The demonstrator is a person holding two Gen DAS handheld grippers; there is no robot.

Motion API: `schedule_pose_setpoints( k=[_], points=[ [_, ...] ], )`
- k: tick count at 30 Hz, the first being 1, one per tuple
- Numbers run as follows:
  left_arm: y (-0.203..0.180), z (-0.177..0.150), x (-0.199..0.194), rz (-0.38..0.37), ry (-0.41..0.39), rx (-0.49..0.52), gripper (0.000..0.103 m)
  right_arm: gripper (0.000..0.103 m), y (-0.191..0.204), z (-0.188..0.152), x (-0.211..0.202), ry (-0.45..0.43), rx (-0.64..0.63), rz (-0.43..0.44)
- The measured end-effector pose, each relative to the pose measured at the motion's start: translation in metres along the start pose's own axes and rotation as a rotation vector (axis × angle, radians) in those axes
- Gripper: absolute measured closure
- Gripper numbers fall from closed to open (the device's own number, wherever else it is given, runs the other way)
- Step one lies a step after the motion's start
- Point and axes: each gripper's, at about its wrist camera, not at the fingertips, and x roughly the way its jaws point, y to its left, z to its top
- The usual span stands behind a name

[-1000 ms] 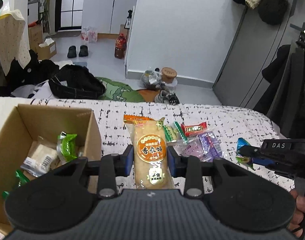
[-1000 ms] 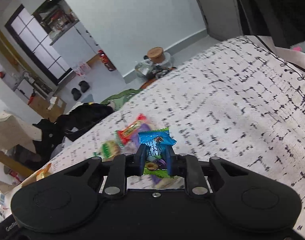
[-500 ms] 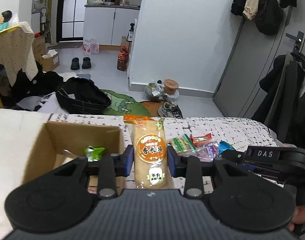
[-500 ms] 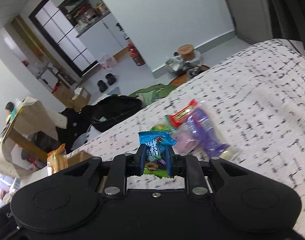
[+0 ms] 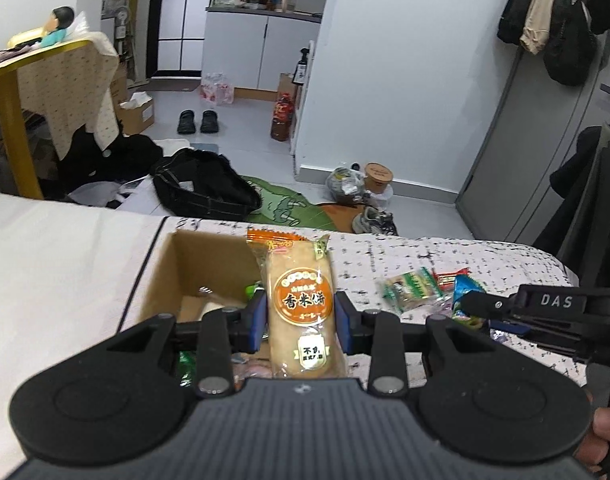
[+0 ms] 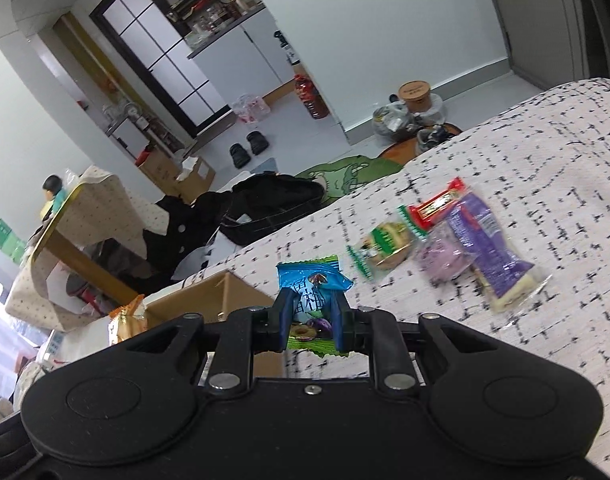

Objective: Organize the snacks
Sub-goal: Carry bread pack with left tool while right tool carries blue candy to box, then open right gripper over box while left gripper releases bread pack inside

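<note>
The left gripper (image 5: 301,322) is clamping a long, clear-wrapped beige rice cracker (image 5: 301,312) above the open brown cardboard box (image 5: 201,264). The right gripper (image 6: 312,320) is pinching a crinkled blue-green foil sachet (image 6: 311,292) over the speckled woven cloth (image 6: 545,152).

A bed (image 6: 545,152) covered in a white spread flecked with black dashes carries an open cardboard box (image 5: 173,272) and a loose cluster of wrapped snacks. The box sits ahead and left of the left claw (image 5: 301,316). A green-edged packet (image 6: 385,244), a red bar (image 6: 437,204) and a purple packet (image 6: 489,240) lie together ahead and right of the right claw (image 6: 311,312).
</note>
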Motion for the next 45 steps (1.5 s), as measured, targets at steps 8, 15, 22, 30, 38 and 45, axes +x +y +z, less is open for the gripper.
schedule_pose_setpoints(
  k=[8, 15, 22, 30, 38, 45],
  points=[
    [0.03, -0.007, 0.0, 0.041, 0.024, -0.043, 0.069, 0.083, 0.028, -0.011, 0.001, 0.024, -0.043, 0.048],
    [0.043, -0.015, 0.002, 0.065, 0.049, -0.049, 0.069, 0.083, 0.051, -0.024, 0.004, 0.048, -0.072, 0.088],
    [0.055, -0.026, 0.002, 0.094, 0.073, -0.05, 0.068, 0.083, 0.07, -0.036, 0.007, 0.08, -0.104, 0.123],
    [0.067, -0.026, -0.006, 0.119, 0.063, -0.094, 0.062, 0.082, 0.081, -0.046, 0.008, 0.117, -0.136, 0.157],
    [0.065, -0.023, -0.01, 0.128, 0.051, -0.109, 0.054, 0.056, 0.083, -0.047, 0.004, 0.131, -0.164, 0.184],
    [0.06, -0.023, -0.009, 0.11, 0.059, -0.092, 0.036, 0.056, 0.065, -0.035, -0.001, 0.109, -0.134, 0.15]
  ],
)
